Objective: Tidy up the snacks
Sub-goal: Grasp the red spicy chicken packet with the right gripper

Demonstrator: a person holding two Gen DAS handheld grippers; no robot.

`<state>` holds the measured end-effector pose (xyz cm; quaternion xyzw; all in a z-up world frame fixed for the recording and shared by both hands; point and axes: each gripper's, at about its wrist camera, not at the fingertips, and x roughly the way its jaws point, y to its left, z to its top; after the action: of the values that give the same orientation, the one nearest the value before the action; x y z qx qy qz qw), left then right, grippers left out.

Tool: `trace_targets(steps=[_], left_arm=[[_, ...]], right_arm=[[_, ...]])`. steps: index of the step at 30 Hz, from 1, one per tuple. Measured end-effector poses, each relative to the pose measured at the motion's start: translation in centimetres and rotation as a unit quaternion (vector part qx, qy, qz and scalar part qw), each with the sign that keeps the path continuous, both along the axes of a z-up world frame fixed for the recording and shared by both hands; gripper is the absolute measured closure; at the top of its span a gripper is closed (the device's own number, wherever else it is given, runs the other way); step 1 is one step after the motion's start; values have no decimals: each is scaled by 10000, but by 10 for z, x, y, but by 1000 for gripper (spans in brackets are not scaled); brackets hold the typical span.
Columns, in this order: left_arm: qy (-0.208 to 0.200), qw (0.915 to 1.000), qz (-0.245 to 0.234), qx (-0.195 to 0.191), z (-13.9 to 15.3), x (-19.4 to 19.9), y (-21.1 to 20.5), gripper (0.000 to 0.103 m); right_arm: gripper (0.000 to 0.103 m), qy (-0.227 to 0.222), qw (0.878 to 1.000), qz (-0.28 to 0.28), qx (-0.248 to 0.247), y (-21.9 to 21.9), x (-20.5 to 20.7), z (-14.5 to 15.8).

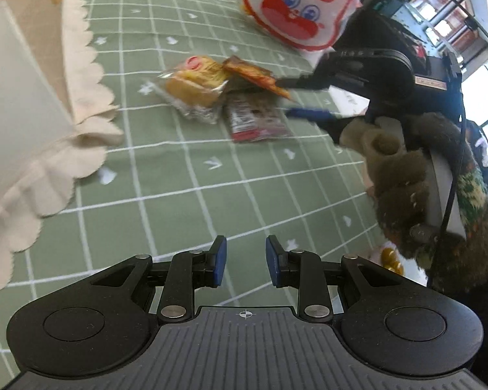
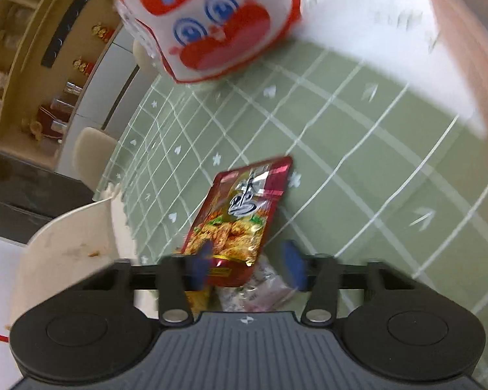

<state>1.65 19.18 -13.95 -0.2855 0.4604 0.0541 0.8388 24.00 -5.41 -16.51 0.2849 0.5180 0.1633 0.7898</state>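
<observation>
The right gripper (image 2: 249, 268) is the nearer one, its fingers spread with nothing yet pinched between them; the red snack packet (image 2: 240, 214) lies flat on the green-checked table (image 2: 358, 169), its near end just ahead of the left finger, its long axis running away from the jaws; the left gripper (image 1: 242, 261) hangs apart and empty, well short of the pile.

Snack pile (image 1: 224, 97) seemingly blocks bare cloth (image 1: 211, 208) beyond.
</observation>
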Motion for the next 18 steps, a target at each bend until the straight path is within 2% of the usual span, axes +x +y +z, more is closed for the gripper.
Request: trace_targets(steps=[1,4,9,14,18], left_arm=[[11,10000,-20,8,0,-2,0,73],[-36,9999,-162,9,0,-2,-1,73],[-177,9979,-621,-8,-3,6,-16,73],[-320,9939,-1052,-99,-5,8,-39,73],[-446,9907,-1284,-114,-3,1,-53,73]], right_arm=[[87,55,9999,71,105,1,-1,-3],[90,-207,9996,180,101,-5,-25,9],[94,-473,9978,125,-457,-46,-90,30],[96,-368,9957,-211,-825,-88,-163,31],[96,-326,9941,-406,-957,-105,-209,28]])
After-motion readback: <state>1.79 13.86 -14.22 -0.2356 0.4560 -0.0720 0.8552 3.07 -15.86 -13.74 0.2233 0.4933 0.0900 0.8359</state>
